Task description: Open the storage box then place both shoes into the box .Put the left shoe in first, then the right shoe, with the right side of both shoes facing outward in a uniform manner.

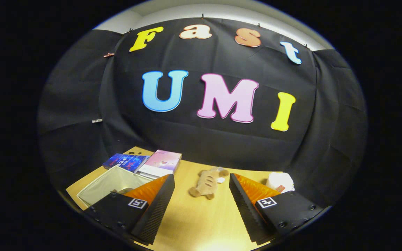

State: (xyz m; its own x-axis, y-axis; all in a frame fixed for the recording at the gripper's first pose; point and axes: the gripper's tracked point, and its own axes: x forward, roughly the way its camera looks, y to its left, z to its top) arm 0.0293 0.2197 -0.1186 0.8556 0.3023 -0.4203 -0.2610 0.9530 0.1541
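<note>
The gripper [201, 190] hangs above a wooden table [194, 219] with its two fingers spread well apart and nothing between them but bare tabletop. Just ahead of the gap, slightly past the fingertips, a small tan plush toy [208, 183] lies on the wood, touching neither finger.

The storage box [112, 184], a pale fabric bin with its top open, sits to the left, beside and partly behind the left finger, which covers its near right corner. A dark rounded shape shows inside it near that finger; what it is cannot be made out.

Beyond the box, at the far left of the table, a blue book [126, 161] lies flat, and just to its right a pink book [162, 163] rests on another pale volume. On the right, just past the right finger's tip, a white rounded object [279, 181] with a touch of red sits near the table's far edge; it is partly hidden by the finger and too unclear to name.
</note>
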